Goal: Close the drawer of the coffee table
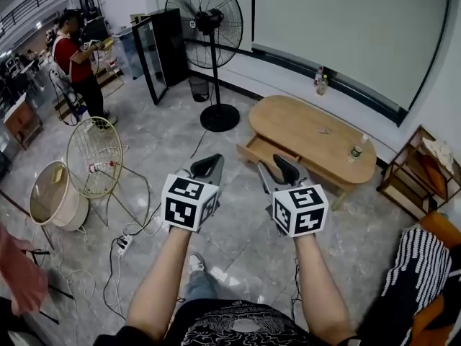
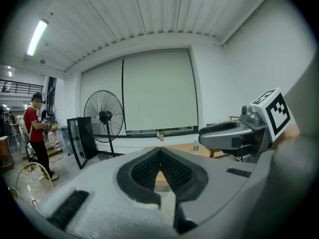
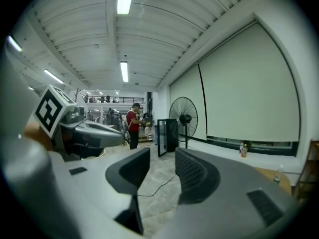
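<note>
The oval wooden coffee table (image 1: 310,125) stands ahead on the grey floor. Its drawer (image 1: 259,151) is pulled out on the side facing me. Both grippers hang in the air short of the drawer and touch nothing. My left gripper (image 1: 209,164) is shut, its ribbed pads meeting at the tips (image 2: 159,156), with a strip of the table (image 2: 180,146) showing beyond. To its right, my right gripper (image 1: 276,170) is open; floor shows through the gap between its jaws (image 3: 162,166), and nothing is in it. The table's edge (image 3: 264,174) lies at that view's far right.
A small bottle (image 1: 356,151) stands on the tabletop. A pedestal fan (image 1: 211,27) and a black glass-door cabinet (image 1: 160,52) stand behind. At the left are a wire fan guard (image 1: 94,157), a pale bucket (image 1: 54,193), floor cables with a power strip (image 1: 124,245), and a person in red (image 1: 75,60). A wooden rack (image 1: 418,171) stands at the right.
</note>
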{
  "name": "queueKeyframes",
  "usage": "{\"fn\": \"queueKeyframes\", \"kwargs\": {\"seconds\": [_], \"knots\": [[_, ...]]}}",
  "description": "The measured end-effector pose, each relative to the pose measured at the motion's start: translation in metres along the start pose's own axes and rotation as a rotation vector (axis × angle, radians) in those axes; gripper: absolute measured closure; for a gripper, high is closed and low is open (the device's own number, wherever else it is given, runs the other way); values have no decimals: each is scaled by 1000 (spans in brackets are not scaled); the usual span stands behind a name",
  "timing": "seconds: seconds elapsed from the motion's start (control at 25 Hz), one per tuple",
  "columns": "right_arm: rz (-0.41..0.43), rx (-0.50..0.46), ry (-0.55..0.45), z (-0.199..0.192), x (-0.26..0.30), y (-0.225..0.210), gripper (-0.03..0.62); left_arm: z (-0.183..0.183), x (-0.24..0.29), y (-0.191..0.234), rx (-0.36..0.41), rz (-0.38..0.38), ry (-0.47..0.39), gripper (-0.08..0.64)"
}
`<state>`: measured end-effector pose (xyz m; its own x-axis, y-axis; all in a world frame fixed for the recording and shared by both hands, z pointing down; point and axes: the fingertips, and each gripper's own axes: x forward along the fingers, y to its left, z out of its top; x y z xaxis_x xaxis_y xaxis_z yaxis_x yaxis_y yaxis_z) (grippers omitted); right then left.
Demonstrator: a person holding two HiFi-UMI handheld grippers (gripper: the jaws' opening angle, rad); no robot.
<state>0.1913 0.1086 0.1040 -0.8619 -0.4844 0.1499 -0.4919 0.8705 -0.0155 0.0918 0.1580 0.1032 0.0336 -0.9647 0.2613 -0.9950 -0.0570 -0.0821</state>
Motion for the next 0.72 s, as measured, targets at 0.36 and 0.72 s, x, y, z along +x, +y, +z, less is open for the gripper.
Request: {"fn": "queueKeyframes", "kwargs": {"seconds": [0.36, 0.72], "knots": [[-140, 34, 34, 20, 113, -17, 368, 9, 77, 106, 12, -155, 22, 558], [-263, 89, 53, 35, 182, -28, 265, 17, 131, 173, 5, -286, 30, 558]]}}
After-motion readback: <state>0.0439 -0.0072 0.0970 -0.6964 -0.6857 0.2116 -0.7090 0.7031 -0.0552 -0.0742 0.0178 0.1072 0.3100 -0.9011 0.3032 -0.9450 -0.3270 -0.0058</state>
